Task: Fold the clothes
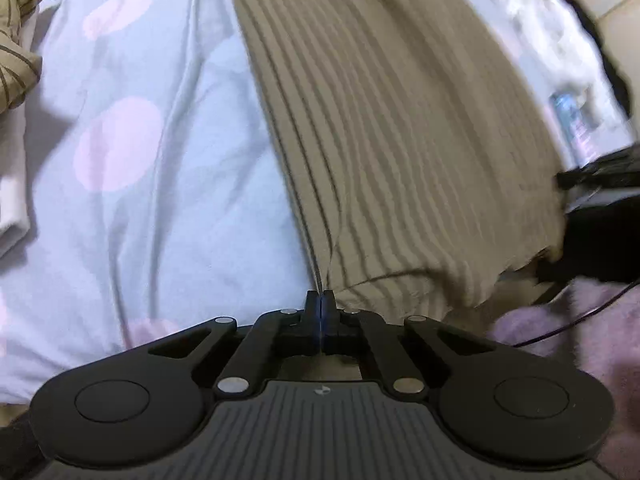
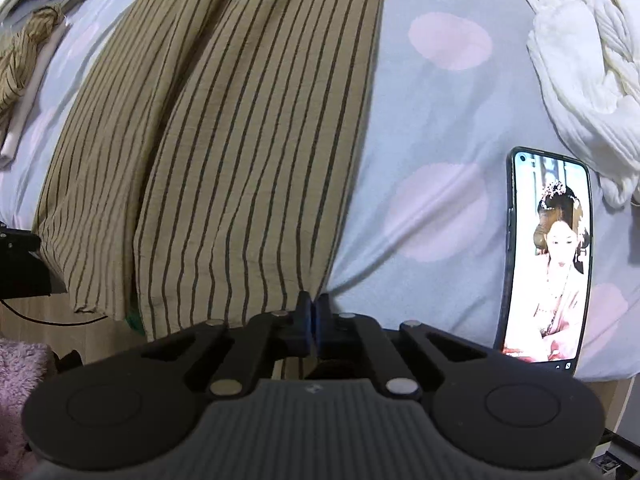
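A pair of tan trousers with thin dark stripes (image 2: 224, 140) lies lengthwise on a pale blue bed sheet with pink dots (image 2: 432, 128), its two legs side by side and the cuffs at the near edge. My right gripper (image 2: 313, 300) is shut on the right edge of the near cuff. In the left wrist view the same trousers (image 1: 380, 120) appear blurred, and my left gripper (image 1: 320, 296) is shut on their left cuff edge. The right gripper shows as a dark shape (image 1: 592, 216) at the far right of that view.
A phone (image 2: 548, 256) with a lit screen lies on the sheet right of the trousers. A white garment (image 2: 580, 60) is bunched at the back right. Another striped tan garment (image 2: 24, 52) lies crumpled at the back left. A pink fluffy fabric (image 1: 580, 340) lies below the bed edge.
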`<state>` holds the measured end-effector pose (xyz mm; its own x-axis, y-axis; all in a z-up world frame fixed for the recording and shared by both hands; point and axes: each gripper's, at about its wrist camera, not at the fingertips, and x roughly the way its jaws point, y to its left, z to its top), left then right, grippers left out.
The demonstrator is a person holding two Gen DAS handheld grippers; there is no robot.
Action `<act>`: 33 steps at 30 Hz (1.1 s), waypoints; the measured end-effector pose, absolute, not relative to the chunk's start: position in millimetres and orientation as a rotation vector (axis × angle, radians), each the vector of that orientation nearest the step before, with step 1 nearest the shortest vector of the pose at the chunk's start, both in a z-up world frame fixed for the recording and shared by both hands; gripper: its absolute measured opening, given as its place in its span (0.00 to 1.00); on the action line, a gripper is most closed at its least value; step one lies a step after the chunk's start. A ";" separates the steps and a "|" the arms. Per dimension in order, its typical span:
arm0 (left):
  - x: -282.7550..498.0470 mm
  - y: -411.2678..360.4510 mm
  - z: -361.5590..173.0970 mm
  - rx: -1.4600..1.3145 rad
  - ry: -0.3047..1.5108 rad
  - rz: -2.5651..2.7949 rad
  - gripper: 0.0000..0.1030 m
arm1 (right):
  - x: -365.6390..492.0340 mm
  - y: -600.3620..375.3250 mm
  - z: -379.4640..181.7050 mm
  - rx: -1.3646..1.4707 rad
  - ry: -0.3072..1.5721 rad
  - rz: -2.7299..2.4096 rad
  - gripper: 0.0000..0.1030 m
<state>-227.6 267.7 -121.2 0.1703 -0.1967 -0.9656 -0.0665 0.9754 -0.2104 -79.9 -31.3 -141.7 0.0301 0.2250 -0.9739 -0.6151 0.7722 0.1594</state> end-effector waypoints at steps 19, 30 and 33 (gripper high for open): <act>-227.2 229.6 -134.2 -0.139 1.411 -0.175 0.01 | -55.8 -22.5 -167.3 -0.375 1.524 0.749 0.06; -228.4 249.6 -77.7 -0.188 1.298 -0.403 0.00 | -56.6 -78.7 -93.7 -0.331 1.363 0.971 0.04; -224.9 260.9 -57.6 -0.218 1.249 -0.418 0.00 | -54.8 -102.8 -87.0 -0.243 1.327 1.018 0.04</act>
